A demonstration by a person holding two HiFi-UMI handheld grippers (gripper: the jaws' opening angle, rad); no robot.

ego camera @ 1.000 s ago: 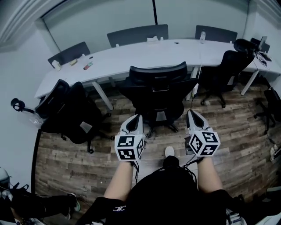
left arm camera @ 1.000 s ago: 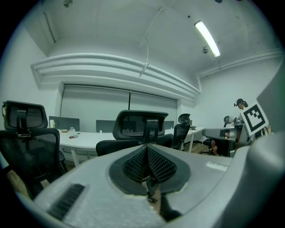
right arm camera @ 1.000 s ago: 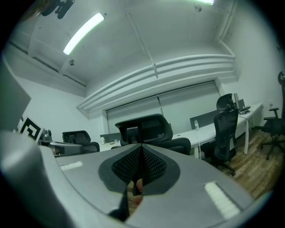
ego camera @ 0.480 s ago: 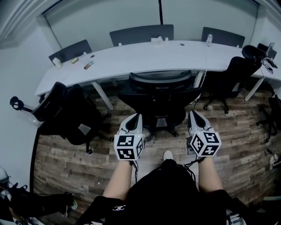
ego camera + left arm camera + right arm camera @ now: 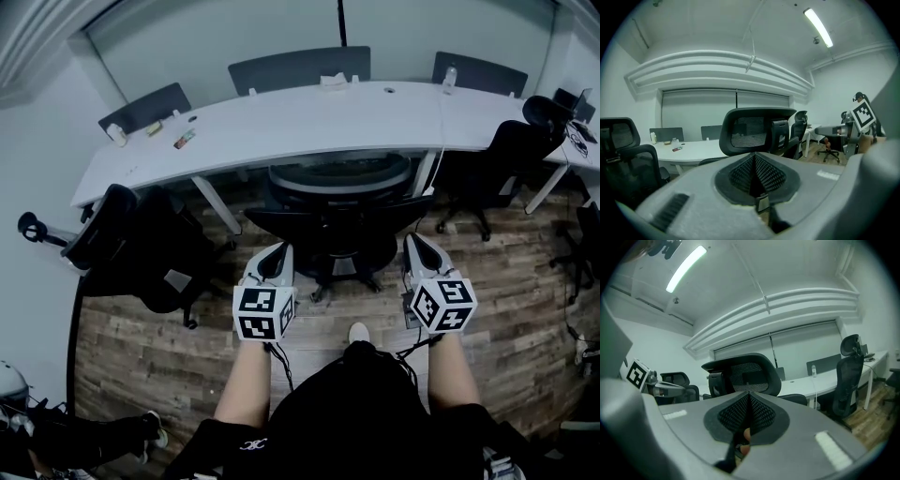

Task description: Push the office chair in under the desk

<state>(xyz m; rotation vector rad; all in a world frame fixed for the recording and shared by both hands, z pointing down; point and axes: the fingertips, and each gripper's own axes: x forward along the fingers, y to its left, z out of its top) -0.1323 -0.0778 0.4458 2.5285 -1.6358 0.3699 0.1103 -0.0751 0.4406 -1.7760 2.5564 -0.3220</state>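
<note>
A black mesh-backed office chair (image 5: 333,211) stands in front of the long white desk (image 5: 281,122), its headrest right at the desk's edge. My left gripper (image 5: 277,249) points at the chair's left side and my right gripper (image 5: 414,242) at its right side, both close to the armrests; whether they touch is unclear. Both are shut with nothing between the pads. In the left gripper view the chair's headrest (image 5: 757,126) rises just beyond the shut left gripper (image 5: 753,157). The right gripper view shows the same headrest (image 5: 745,373) beyond the shut right gripper (image 5: 749,397).
Another black chair (image 5: 141,244) stands at the left and one (image 5: 492,159) at the right of the desk. A bottle (image 5: 451,75) and small items (image 5: 185,139) lie on the desk. The floor is wooden. A person's leg (image 5: 94,436) shows at bottom left.
The chair has rolled forward toward the desk, its back now at the desk edge. Both grippers moved forward with it, still shut.
</note>
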